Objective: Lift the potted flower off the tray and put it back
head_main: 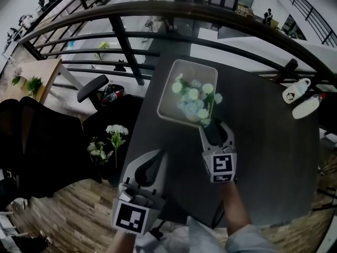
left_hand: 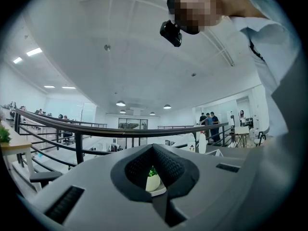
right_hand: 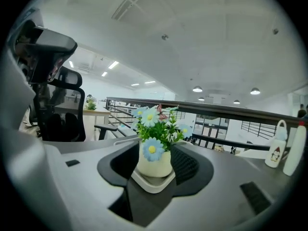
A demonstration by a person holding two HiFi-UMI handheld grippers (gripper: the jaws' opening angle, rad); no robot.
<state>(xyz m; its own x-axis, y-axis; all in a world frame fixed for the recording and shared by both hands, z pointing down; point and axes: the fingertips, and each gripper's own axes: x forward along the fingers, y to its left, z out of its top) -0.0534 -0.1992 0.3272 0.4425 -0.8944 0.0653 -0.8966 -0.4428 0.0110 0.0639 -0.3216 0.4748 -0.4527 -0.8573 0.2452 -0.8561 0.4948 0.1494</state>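
Your right tongs (head_main: 213,129) stood released at the near corner of the tray (head_main: 192,70), the potted flower (head_main: 196,100) showing between their parted jaws, unpressed. It sat in the tray on the dark surface (head_main: 263,157). Your left tongs (head_main: 156,159) were clenched on nothing, short of the tray.

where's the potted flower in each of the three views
Head view: potted flower at upper centre, in the tray, just beyond the right gripper.
Left gripper view: potted flower tiny, low centre, seen through the gap in the jaws.
Right gripper view: potted flower at centre, framed by the open jaws.
Shared landmark: the black railing behind the table.
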